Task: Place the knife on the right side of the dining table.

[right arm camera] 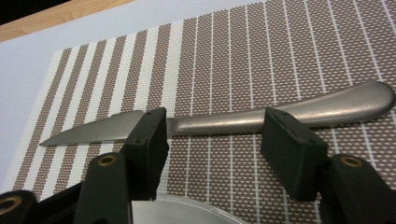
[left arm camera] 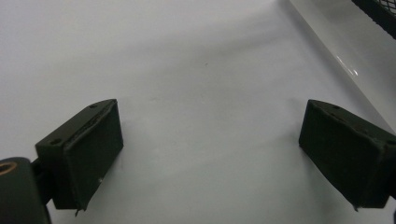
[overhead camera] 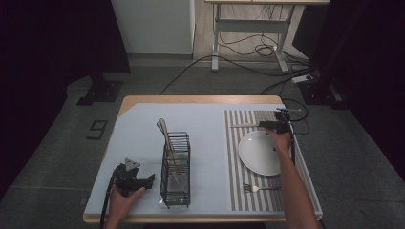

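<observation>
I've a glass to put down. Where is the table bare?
Bare: the blue sheet between the wire rack and the striped mat, and left of the rack. Crowded: the mat, with plate, fork, knife and right gripper.

Left gripper (overhead camera: 143, 182): held low at near left, jaws spread wide. Right gripper (overhead camera: 279, 125): extended on a straightened forearm (overhead camera: 296, 186) to far right, jaws parted.

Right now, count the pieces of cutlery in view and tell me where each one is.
4, possibly more hidden: a knife on the striped placemat beyond the plate, a fork on the mat before the plate, two utensils in the wire caddy.
</observation>
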A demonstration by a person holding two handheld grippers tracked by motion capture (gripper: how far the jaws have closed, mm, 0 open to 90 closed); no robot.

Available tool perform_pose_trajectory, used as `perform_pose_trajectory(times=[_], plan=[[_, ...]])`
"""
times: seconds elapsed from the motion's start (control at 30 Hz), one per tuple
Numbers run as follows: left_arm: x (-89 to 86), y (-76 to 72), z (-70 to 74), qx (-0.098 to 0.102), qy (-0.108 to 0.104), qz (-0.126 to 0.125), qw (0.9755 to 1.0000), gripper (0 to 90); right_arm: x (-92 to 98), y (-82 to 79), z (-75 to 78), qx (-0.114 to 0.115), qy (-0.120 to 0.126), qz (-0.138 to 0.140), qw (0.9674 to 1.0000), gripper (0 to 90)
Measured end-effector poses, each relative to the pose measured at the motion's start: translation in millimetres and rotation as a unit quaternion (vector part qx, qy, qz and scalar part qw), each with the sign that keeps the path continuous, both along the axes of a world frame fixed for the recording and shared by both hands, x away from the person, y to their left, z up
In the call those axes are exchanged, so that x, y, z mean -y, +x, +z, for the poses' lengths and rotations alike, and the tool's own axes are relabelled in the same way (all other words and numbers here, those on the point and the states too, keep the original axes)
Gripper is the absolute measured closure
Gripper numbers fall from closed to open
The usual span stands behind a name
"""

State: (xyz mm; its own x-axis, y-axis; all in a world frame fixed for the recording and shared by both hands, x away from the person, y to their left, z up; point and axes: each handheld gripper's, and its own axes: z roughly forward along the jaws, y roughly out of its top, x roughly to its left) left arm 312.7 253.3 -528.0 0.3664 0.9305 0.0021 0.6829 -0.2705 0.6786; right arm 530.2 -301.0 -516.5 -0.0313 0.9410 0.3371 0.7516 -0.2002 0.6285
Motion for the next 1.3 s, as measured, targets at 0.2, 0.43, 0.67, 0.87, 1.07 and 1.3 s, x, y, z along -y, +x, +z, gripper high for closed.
perform_pose_trajectory(times=[0.2,0.43,0.67,0.87,1.07,1.3], plan=[[0.0,-0.1,0.0,0.000,0.000,0.000,1.0000,5.8,-0.6,-6.9,5.8,0.014,0.010,0.001,0.9999,39.9],[0.0,-0.1,0.0,0.000,0.000,0.000,1.0000,5.8,-1.0,-22.6,12.7,0.036,0.009,0.009,0.9993,39.9],[-0.1,-0.1,0.0,0.000,0.000,0.000,1.0000,5.8,-0.5,-43.8,15.2,0.058,0.007,0.016,0.9981,40.0],[0.0,-0.1,0.0,0.000,0.000,0.000,1.0000,5.8,-6.9,-67.5,20.2,0.080,0.012,0.031,0.9962,40.2],[-0.1,0.0,0.2,-0.001,0.000,0.000,1.0000,5.8,-23.8,-91.4,26.7,0.101,0.003,0.064,0.9928,40.3],[0.2,-0.1,0.1,0.000,-0.001,0.001,1.0000,5.8,-43.8,-119.2,29.2,0.131,0.015,0.106,0.9857,40.1]])
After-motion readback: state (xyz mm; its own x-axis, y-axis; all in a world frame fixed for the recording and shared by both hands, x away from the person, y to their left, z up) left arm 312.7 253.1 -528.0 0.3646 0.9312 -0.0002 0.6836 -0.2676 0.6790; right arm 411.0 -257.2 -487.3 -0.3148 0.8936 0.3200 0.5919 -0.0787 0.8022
